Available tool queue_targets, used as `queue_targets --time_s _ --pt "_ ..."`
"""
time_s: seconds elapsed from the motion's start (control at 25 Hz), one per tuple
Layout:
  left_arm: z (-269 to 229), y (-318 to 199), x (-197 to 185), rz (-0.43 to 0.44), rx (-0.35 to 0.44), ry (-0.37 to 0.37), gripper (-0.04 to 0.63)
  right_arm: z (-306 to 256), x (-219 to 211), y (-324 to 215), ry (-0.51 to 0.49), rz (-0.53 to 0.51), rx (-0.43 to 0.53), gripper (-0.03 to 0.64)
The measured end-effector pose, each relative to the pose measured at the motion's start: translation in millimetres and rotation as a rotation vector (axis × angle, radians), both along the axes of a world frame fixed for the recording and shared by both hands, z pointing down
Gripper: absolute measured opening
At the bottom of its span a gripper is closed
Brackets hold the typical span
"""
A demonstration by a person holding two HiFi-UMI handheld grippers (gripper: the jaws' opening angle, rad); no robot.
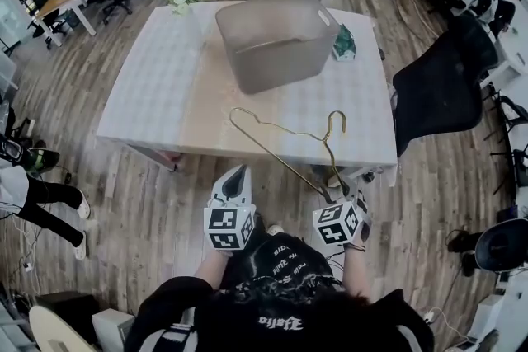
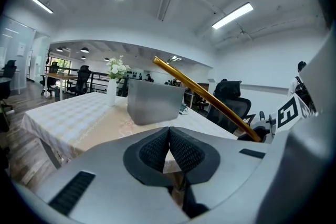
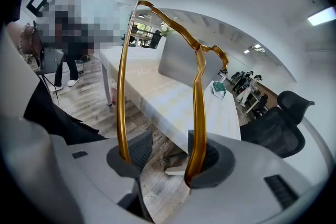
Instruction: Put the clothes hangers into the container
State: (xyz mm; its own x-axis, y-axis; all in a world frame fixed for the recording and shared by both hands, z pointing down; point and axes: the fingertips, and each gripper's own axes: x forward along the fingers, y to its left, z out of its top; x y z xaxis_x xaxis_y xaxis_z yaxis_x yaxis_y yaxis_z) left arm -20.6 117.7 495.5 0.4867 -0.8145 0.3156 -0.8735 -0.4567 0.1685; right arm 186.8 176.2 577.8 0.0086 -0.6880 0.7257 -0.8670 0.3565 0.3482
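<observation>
One gripper is doing the carrying. The right gripper (image 3: pixel 165 157) is clamping a gold wire hanger (image 3: pixel 195 113) by one shoulder corner. Its jaws are standing roughly half apart, with one wire of that corner bearing against each pad. Just beside it, the left gripper (image 2: pixel 169 152) is riding along with its jaws pressed together and nothing between them (its own view shows the two pads meeting).

From the right jaws the hanger's long bar is running forward and to the left, out over the near edge of the counter (image 1: pixel 157 86). It is hanging in the air and touching nothing. The hook is sitting straight ahead of those jaws, on the hanger's right side.

Further along the counter the grey container (image 1: pixel 276 41) is standing with its mouth open upward, ahead and a little left of the right jaws — the way the long bar is already pointing. It is well apart from the hanger's far corner.

My reading is that the next move belongs to the right hand: push on along that line and clear the near rim, far corner first.
</observation>
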Motion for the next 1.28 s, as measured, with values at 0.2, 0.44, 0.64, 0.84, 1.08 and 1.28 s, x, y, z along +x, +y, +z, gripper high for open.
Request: queue_targets --time_s 0.2,0.44,0.64,0.84,1.08,1.28 --pt "-5 -44 5 0.004 0.023 -0.036 0.02 -8 9 -28 -0.01 0.002 -0.002 0.221" --pt "-25 -122 1 0.002 0.071 -0.014 0.02 -27 26 -91 0.012 0.046 0.031 0.221" --pt "-36 -194 -17 -0.012 0.089 0.009 0.02 -52 34 -152 0.046 0.077 0.069 0.221" --pt "-37 -265 -30 0.001 0.086 0.015 0.02 -68 43 -211 0.094 0.116 0.076 0.221" --pt "-46 -322 -38 0.042 0.095 0.02 0.02 -86 53 -261 0.175 0.128 0.053 0.221" --pt "-42 -354 -41 0.066 0.087 0.022 0.02 -92 61 -297 0.229 0.109 0.035 0.221"
